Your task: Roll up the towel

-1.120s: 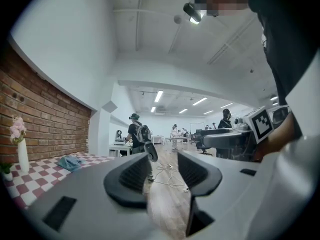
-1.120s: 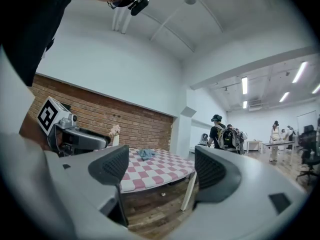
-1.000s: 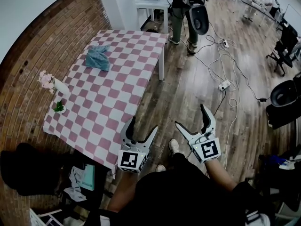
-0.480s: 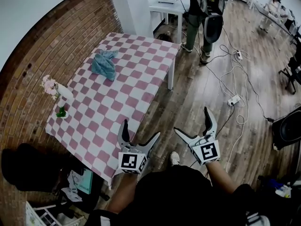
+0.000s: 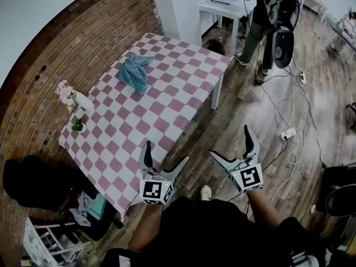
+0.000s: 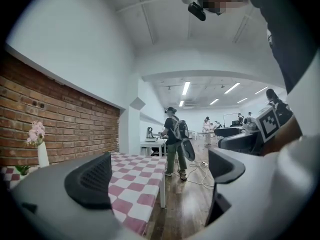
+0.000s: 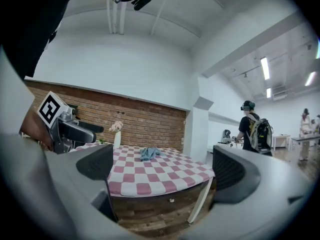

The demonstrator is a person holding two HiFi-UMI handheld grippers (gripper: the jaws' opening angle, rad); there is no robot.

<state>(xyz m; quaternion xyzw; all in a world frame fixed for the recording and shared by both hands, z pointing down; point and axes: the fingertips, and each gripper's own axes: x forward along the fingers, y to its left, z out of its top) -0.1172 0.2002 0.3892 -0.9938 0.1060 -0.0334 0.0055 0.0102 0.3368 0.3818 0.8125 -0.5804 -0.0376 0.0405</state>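
Note:
A crumpled blue-green towel [image 5: 134, 74] lies on the pink-and-white checked table [image 5: 161, 110], toward its far end; in the right gripper view the towel [image 7: 148, 153] shows small beyond the jaws. My left gripper [image 5: 165, 156] hovers over the table's near corner, open and empty. My right gripper [image 5: 232, 143] hangs over the wooden floor to the right of the table, also open with nothing between its jaws. Both are far from the towel. In the left gripper view the left gripper [image 6: 159, 171] looks along the table's edge.
A white vase with pink flowers [image 5: 75, 97] and a small green plant [image 5: 77, 126] stand at the table's left edge by the brick wall. A person with a backpack [image 5: 272, 15] stands by a white desk [image 5: 225, 1]. Cables [image 5: 289, 107] trail over the floor. Clutter [image 5: 83, 210] lies below the table's near end.
Both grippers' jaws have spread wider. The view has shifted: the table and towel now lie further right and closer, and both grippers have moved nearer the table.

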